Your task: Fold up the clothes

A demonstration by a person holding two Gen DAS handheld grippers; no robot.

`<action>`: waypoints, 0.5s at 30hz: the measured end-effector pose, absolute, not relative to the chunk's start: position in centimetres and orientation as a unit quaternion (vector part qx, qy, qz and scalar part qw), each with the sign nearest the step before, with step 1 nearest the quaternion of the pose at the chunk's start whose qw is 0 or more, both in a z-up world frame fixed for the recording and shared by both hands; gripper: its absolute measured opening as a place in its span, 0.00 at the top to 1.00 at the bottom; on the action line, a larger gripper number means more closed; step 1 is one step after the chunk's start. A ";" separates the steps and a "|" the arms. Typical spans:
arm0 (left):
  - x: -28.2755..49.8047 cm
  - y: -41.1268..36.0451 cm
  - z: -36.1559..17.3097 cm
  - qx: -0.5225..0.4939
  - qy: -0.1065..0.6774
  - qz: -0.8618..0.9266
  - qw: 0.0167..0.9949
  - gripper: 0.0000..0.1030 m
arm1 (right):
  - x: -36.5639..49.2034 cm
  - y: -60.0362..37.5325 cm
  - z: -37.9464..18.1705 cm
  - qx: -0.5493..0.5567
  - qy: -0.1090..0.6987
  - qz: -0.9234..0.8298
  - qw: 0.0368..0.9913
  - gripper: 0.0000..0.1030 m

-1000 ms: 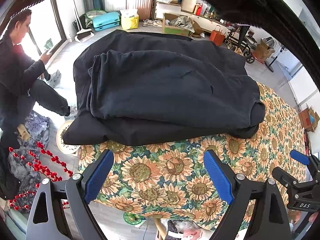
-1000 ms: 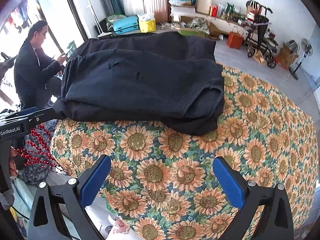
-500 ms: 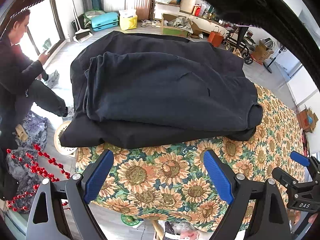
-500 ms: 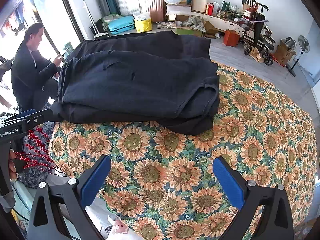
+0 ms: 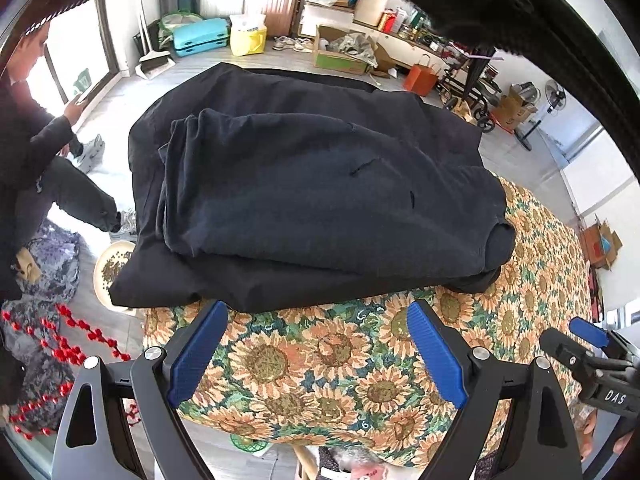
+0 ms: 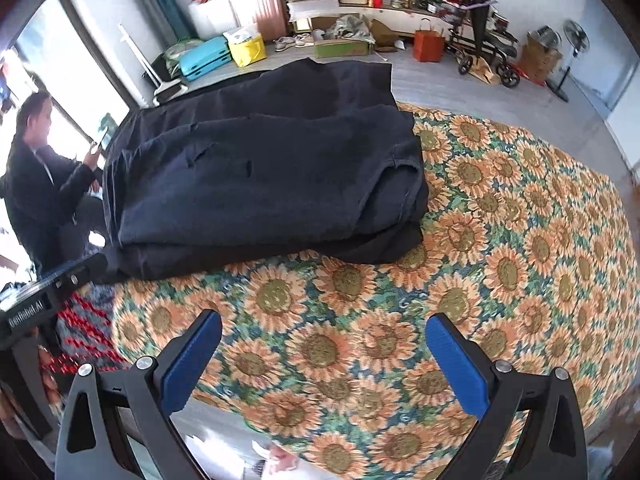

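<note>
A dark navy garment [image 5: 312, 200] lies folded in layers on a table under a sunflower-print cloth [image 5: 320, 368]. The upper fold sits on a wider lower layer that hangs off the table's far left corner. My left gripper [image 5: 318, 352] hovers open above the cloth just short of the garment's near edge, nothing between its blue pads. In the right wrist view the same garment [image 6: 260, 184] fills the upper left, and my right gripper [image 6: 324, 364] is open over bare cloth [image 6: 500, 240], well short of the fabric. The right gripper's fingertip [image 5: 588, 332] shows at the left view's right edge.
A person in dark clothes [image 6: 44, 184] sits at the left by the window, holding a phone. Red berry branches [image 5: 68, 340] and a bowl [image 5: 112, 268] lie on the floor by the table's left corner. Suitcases [image 5: 272, 0], boxes and a wheeled walker [image 6: 480, 44] line the far wall.
The right wrist view has rolled, tilting the scene so the garment now sits further up and left. The left view has crept slightly closer to the garment's near edge. Both grippers stayed open.
</note>
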State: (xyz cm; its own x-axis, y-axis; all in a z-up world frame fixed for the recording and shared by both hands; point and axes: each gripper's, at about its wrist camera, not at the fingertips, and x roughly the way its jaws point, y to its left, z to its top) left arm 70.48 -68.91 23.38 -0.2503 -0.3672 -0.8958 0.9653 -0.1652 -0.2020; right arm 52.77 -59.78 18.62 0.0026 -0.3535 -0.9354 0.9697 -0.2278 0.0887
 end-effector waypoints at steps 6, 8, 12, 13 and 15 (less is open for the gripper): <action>71.6 -69.7 24.2 0.356 0.395 -0.691 0.489 0.12 | 54.3 -60.5 19.7 0.472 0.303 -0.645 0.519 0.00; 72.1 -70.1 24.2 0.355 0.393 -0.697 0.483 0.12 | 54.9 -60.7 19.8 0.475 0.296 -0.650 0.514 0.00; 72.9 -70.5 23.6 0.364 0.372 -0.699 0.491 0.12 | 55.9 -61.0 19.6 0.482 0.283 -0.662 0.500 0.00; 73.2 -70.6 23.3 0.363 0.373 -0.699 0.490 0.12 | 56.1 -61.1 19.4 0.482 0.282 -0.666 0.495 0.00; 73.7 -70.6 23.0 0.358 0.379 -0.703 0.484 0.12 | 56.9 -61.4 19.1 0.473 0.288 -0.675 0.488 0.00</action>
State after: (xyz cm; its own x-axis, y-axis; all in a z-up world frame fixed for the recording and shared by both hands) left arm 73.72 -70.61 23.03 -0.2759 -0.4095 -0.8696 0.9515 -0.2442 -0.1869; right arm 56.91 -61.37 19.12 -0.0771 -0.3854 -0.9195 0.9308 -0.3582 0.0721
